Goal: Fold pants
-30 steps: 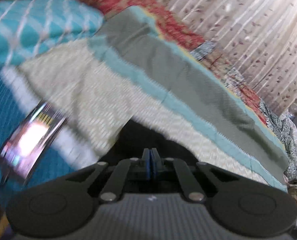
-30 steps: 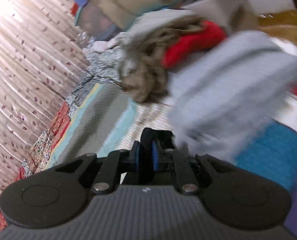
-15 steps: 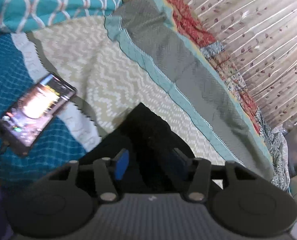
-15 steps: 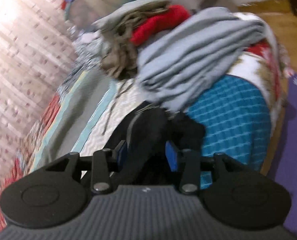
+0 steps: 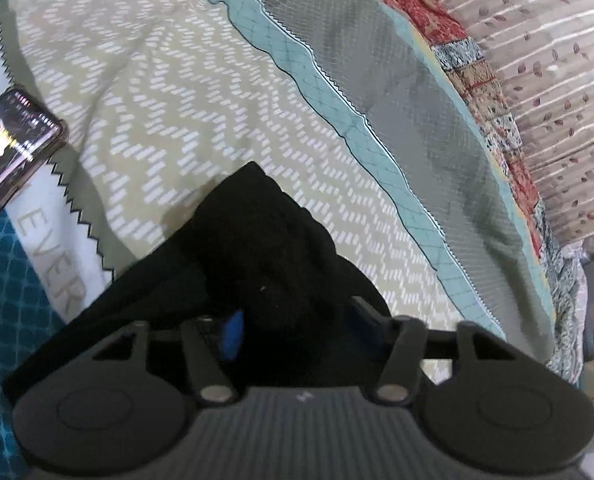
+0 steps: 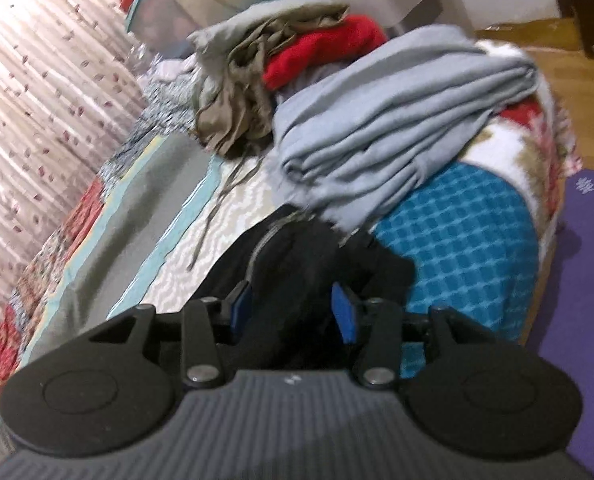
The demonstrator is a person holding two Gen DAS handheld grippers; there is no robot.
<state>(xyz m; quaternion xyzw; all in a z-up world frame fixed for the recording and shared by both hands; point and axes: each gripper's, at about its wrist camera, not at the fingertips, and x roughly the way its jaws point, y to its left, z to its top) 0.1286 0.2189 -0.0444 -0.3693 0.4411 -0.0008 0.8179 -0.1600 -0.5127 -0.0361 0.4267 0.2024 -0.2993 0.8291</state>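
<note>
The black pants (image 5: 257, 240) lie bunched on the chevron-patterned bedspread (image 5: 177, 100). My left gripper (image 5: 297, 324) hovers low over one end of them. Its jaws are closing, with a hump of black cloth between the blue pads (image 5: 233, 336), which still show bare inner faces. In the right wrist view the other end of the pants (image 6: 297, 248), with a grey seam line, lies under my right gripper (image 6: 293, 304). Its jaws are opening, cloth lies between them, and the pads (image 6: 345, 316) stand clear of it.
A lit phone (image 5: 13, 140) lies on the bed at the left. A pile of grey cloth (image 6: 397, 120), a red garment (image 6: 325, 52) and a khaki garment (image 6: 237, 92) sit beyond the pants. A curtain (image 5: 557, 60) runs along the far side. A purple mat (image 6: 585, 280) covers the floor.
Both grippers were shut a second ago and now stand apart over the pants. The left gripper has dropped lower toward the bed, and the phone has slid to the view's left edge.
</note>
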